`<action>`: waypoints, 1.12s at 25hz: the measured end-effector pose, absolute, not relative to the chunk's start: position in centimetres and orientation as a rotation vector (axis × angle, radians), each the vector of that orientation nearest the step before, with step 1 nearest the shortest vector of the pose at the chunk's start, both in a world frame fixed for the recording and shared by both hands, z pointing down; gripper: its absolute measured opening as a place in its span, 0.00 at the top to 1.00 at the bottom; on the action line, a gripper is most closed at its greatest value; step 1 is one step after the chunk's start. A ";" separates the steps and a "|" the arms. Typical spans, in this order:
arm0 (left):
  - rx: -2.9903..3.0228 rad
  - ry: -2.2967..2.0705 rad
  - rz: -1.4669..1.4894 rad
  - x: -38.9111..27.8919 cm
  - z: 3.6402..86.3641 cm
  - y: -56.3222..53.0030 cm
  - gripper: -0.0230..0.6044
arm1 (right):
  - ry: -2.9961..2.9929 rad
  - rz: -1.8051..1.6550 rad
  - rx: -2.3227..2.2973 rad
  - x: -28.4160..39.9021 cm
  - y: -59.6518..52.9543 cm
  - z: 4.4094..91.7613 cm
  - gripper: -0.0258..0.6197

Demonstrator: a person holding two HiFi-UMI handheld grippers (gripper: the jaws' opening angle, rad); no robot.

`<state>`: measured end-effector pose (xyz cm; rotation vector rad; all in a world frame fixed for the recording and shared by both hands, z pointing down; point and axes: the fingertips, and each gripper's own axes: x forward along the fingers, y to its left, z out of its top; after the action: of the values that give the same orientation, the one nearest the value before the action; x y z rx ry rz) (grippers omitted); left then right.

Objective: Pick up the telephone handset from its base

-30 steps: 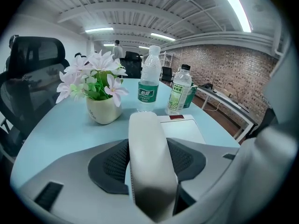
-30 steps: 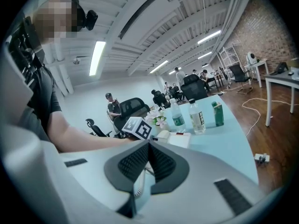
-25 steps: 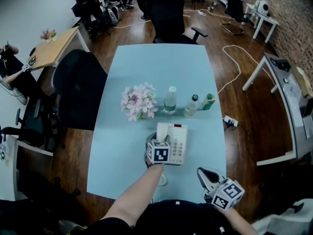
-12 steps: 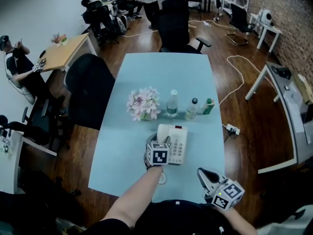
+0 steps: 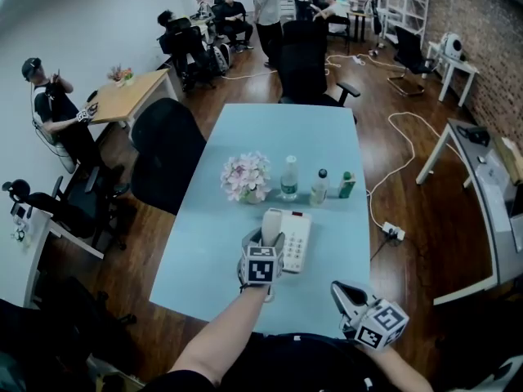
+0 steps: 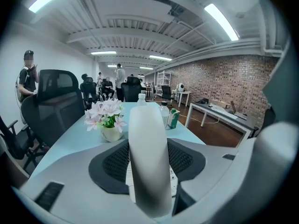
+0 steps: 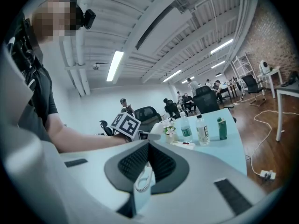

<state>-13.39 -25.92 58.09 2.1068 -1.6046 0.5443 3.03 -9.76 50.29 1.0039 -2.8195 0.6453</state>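
Left tongs (image 5: 265, 239) were clamped round the white handset (image 6: 148, 148), held over the telephone base (image 5: 296, 239) on the bench (image 5: 270, 133), while right tongs (image 7: 148, 160), nearer the person than that base, were closed and empty.

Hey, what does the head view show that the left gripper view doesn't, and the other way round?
Only the head view: the person's forearm and the power strip on the floor. Only the left gripper view: the ceiling lights. Both: the white handset, the flowers and the green carton.
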 end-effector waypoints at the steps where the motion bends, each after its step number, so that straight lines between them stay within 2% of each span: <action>1: 2.114 -1.612 0.533 -13.2 57.5 -25.4 0.59 | -2.829 0.637 0.994 3.3 -9.5 50.1 0.94; 20: 2.287 -1.692 0.330 -8.1 47.2 -13.3 0.59 | -2.924 0.606 0.738 6.8 -3.1 49.1 0.94; 28: 2.320 -1.682 0.262 -6.0 45.7 -7.5 0.59 | -2.947 0.601 0.644 8.0 -0.3 49.1 0.94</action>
<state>-5.96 -7.48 45.70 2.3202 -1.6823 0.2623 7.96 -0.32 49.12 0.6438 -2.9472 0.6015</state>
